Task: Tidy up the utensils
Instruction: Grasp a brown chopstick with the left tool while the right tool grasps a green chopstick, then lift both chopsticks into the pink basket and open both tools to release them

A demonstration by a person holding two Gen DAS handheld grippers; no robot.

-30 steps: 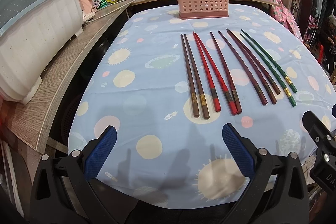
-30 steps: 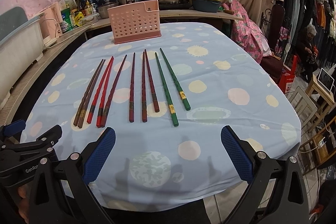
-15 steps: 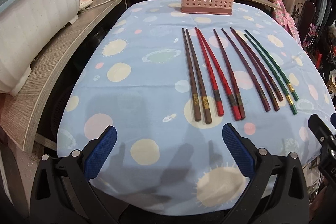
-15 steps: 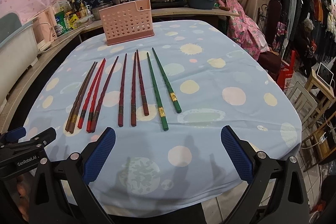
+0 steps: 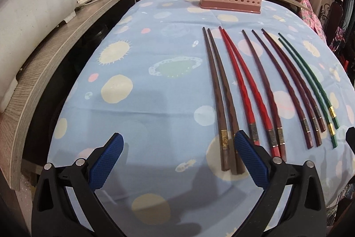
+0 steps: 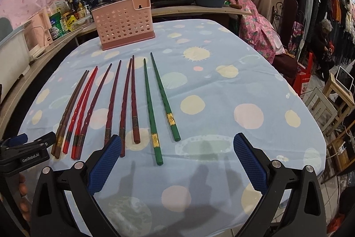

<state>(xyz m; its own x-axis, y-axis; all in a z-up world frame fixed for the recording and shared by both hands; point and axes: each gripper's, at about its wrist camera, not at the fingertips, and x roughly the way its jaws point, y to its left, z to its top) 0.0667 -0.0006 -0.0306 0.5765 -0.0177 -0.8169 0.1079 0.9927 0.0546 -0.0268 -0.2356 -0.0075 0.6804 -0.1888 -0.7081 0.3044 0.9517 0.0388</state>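
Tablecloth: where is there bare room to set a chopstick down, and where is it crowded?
Free: the tablecloth between the wooden shelf and the brown chopsticks; also right of the green chopsticks, toward the table's far edge. Crowded: the row from brown to green, in front of the pink basket.

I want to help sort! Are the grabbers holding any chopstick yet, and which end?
Nothing is held. The left gripper and right gripper are both open, and all the chopsticks lie on the tablecloth.

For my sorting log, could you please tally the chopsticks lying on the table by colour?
Brown chopsticks: 2
Bright red chopsticks: 2
Dark maroon chopsticks: 4
Green chopsticks: 2
Total: 10
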